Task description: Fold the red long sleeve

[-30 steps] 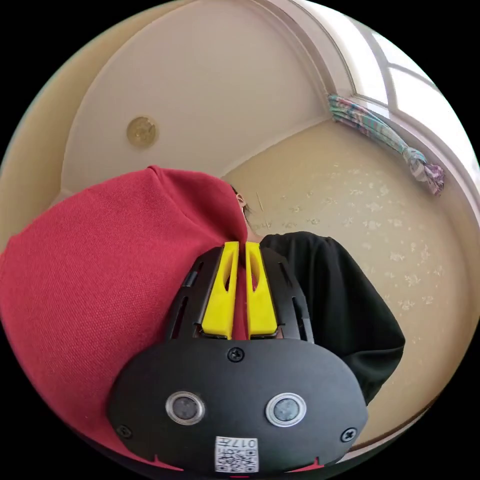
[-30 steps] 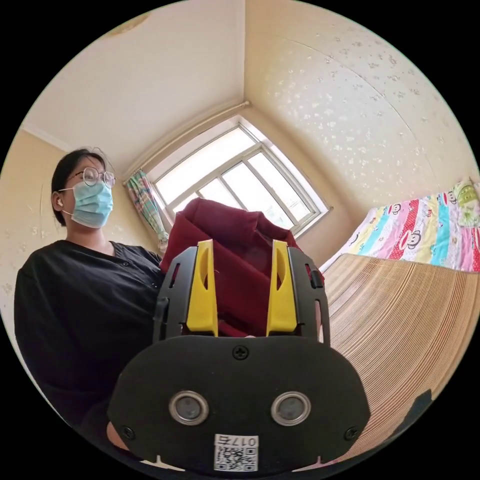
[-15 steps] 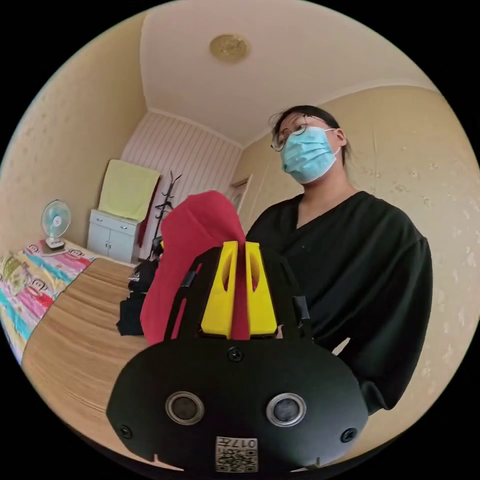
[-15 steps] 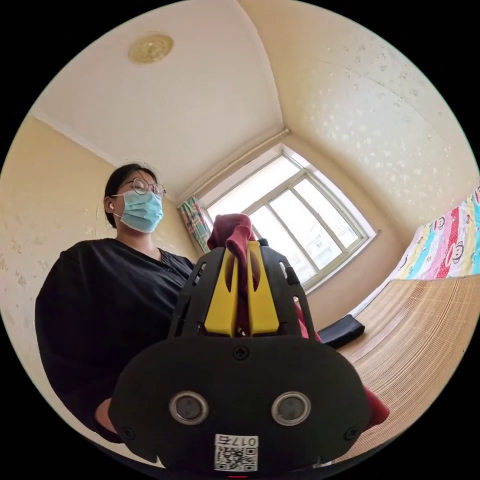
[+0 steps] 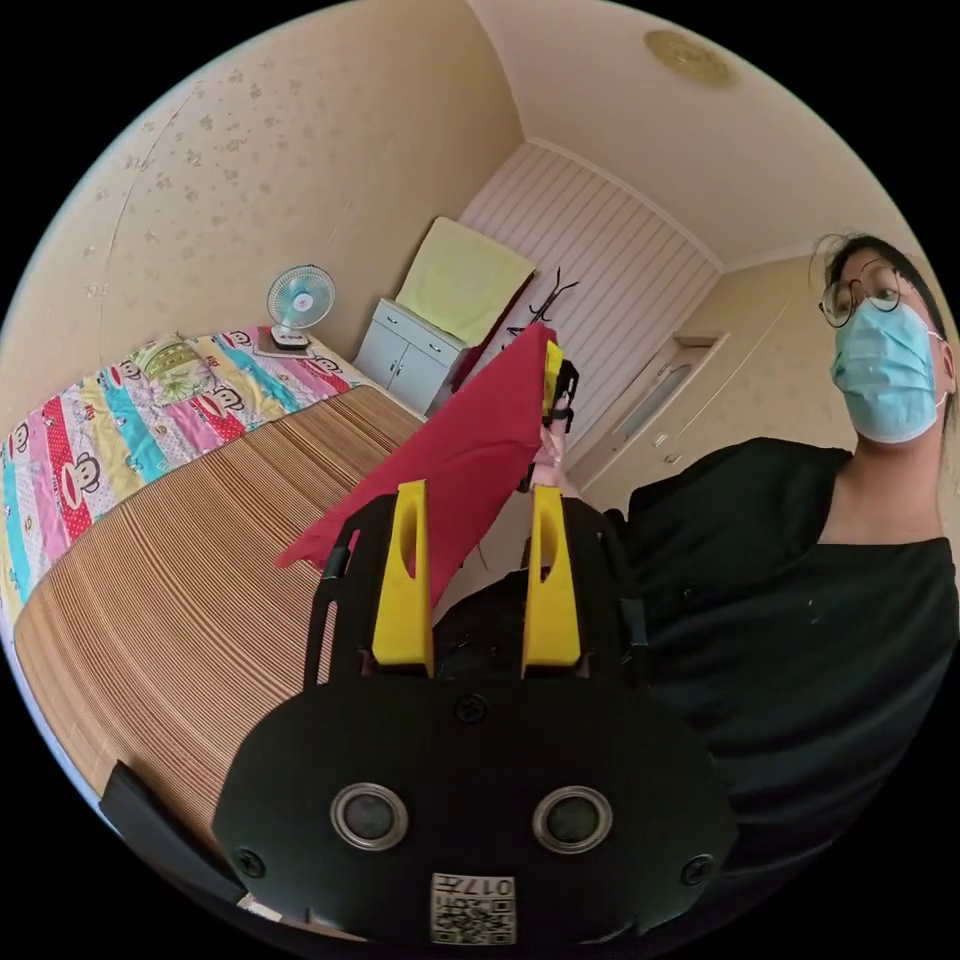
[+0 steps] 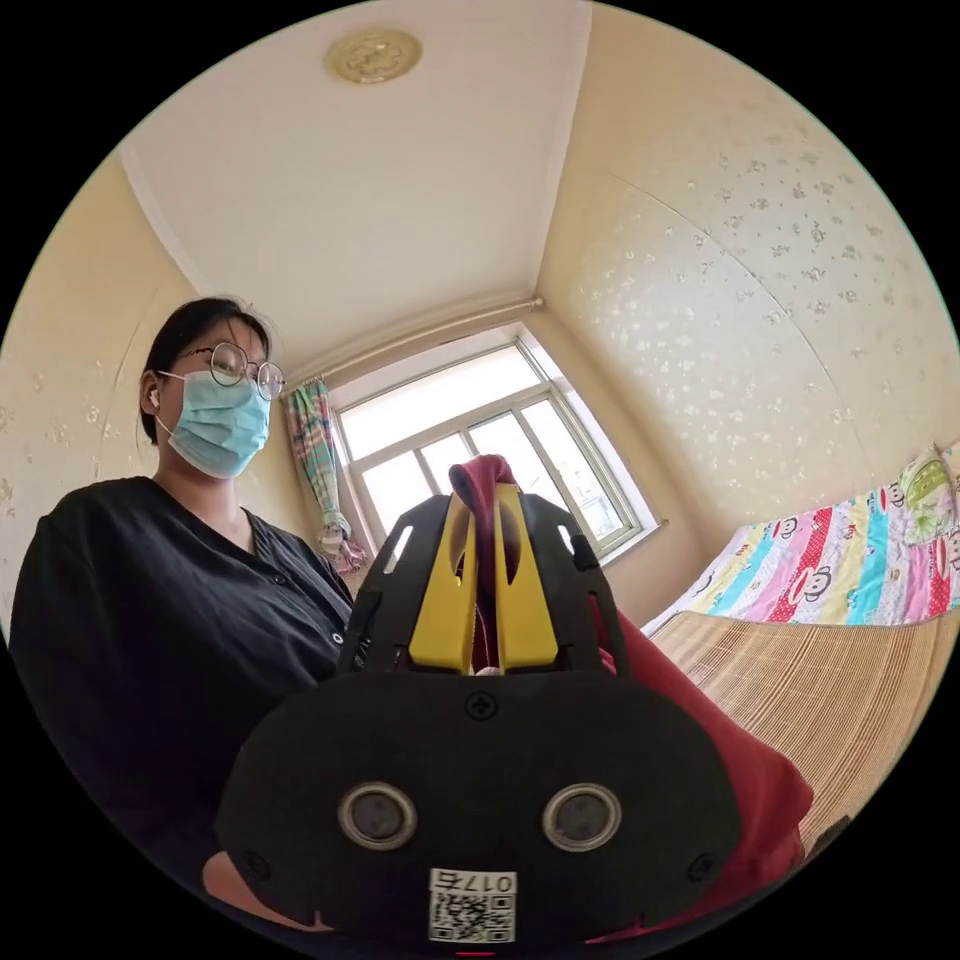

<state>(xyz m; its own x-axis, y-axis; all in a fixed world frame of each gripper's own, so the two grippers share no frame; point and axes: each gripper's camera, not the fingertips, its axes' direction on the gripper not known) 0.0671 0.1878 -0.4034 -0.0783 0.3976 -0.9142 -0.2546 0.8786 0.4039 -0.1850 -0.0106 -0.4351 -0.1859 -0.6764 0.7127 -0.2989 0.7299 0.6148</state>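
The left claw (image 5: 470, 570) has released and now stands open. The right claw (image 6: 483, 590) pinches the red long sleeve (image 5: 470, 450), which hangs slanting toward the bed mat (image 5: 180, 600), just ahead of the left claw.

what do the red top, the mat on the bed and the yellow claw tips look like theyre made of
Red top: a matte woven or knit cloth, probably cotton-like; it hangs in a soft, limp sheet. Mat: looks like thin bamboo or straw slats, judging by the fine parallel tan ribs. Yellow tips of the left claw: hard, smooth plastic with moulded slots and crisp edges.
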